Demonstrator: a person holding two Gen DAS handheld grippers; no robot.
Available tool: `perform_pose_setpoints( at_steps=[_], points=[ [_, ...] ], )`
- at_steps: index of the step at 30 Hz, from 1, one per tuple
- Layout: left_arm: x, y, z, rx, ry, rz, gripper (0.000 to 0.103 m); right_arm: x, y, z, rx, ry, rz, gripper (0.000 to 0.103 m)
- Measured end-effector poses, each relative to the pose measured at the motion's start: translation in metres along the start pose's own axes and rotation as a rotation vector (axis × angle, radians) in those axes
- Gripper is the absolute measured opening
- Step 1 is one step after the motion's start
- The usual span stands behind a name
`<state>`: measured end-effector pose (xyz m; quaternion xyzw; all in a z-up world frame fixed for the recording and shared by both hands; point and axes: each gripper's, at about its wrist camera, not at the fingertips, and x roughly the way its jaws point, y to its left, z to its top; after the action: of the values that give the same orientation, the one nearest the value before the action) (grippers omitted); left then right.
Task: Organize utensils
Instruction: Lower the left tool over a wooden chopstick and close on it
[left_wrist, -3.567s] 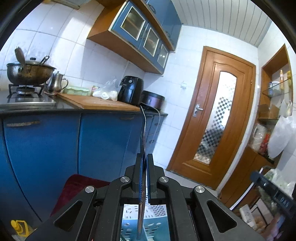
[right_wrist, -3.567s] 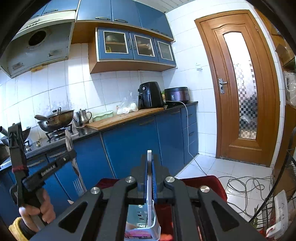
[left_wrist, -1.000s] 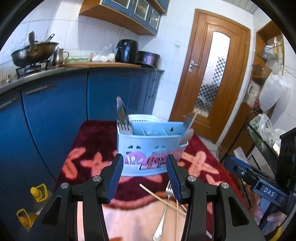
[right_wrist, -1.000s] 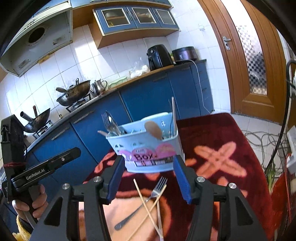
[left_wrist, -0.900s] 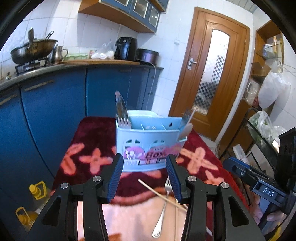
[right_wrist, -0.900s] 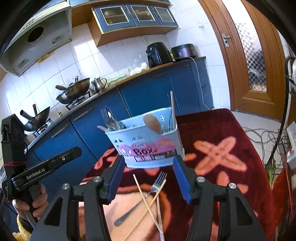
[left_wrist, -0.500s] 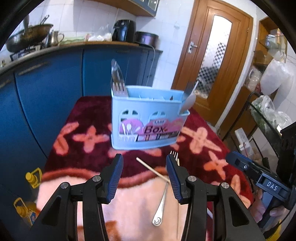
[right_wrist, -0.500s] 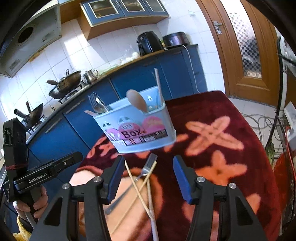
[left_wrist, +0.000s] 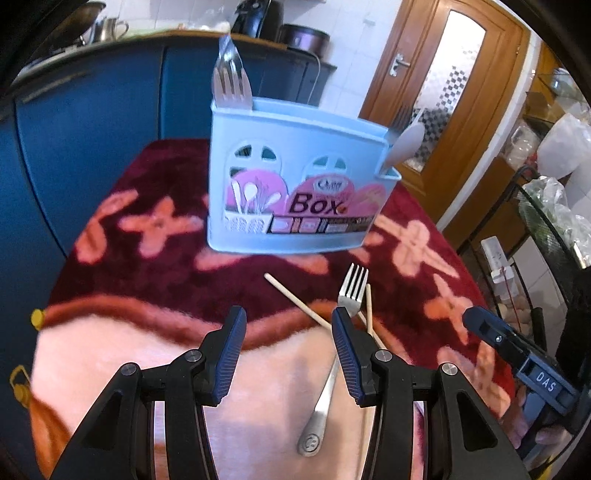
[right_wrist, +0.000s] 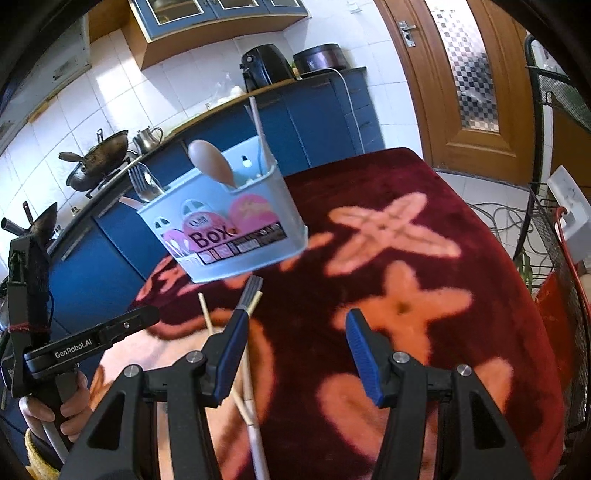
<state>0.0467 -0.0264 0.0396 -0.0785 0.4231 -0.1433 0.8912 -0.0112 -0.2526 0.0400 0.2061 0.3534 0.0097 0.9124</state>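
Observation:
A light blue utensil box (left_wrist: 295, 192) (right_wrist: 229, 229) stands on a dark red flowered cloth (left_wrist: 147, 258). Forks (left_wrist: 229, 77) and a wooden spoon (right_wrist: 212, 160) stick up out of it. In front of the box a metal fork (left_wrist: 332, 354) (right_wrist: 251, 291) lies among loose chopsticks (left_wrist: 295, 299) (right_wrist: 205, 314). My left gripper (left_wrist: 288, 325) hangs open above the cloth, its right finger over the fork. My right gripper (right_wrist: 295, 325) is open too, the chopsticks passing under its left finger. Nothing is between either pair of jaws.
Blue cabinets (left_wrist: 92, 122) run behind the table, with a wok (right_wrist: 99, 158), kettle (right_wrist: 147, 138) and air fryer (right_wrist: 266, 66) on the counter. A wooden door (right_wrist: 465, 85) is at the right. A wire rack (right_wrist: 565, 280) stands close to the table's right edge.
Both grippers have sunk and tipped down toward the cloth, so the box sits higher in both views. In the oldest frames each was shut on a utensil; now both are open and empty.

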Motion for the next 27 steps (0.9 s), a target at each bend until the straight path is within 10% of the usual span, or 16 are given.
perform_pose_setpoints(
  at_steps=[20,27],
  points=[
    [0.029,-0.043,-0.013,-0.006,0.132,-0.093,0.048,0.001,-0.042,-0.010,0.083,-0.003,-0.001,0.058],
    [0.042,-0.055,-0.017,0.007,0.178,-0.104,0.025,0.000,-0.051,-0.012,0.104,-0.007,0.007,0.058]
  ],
)
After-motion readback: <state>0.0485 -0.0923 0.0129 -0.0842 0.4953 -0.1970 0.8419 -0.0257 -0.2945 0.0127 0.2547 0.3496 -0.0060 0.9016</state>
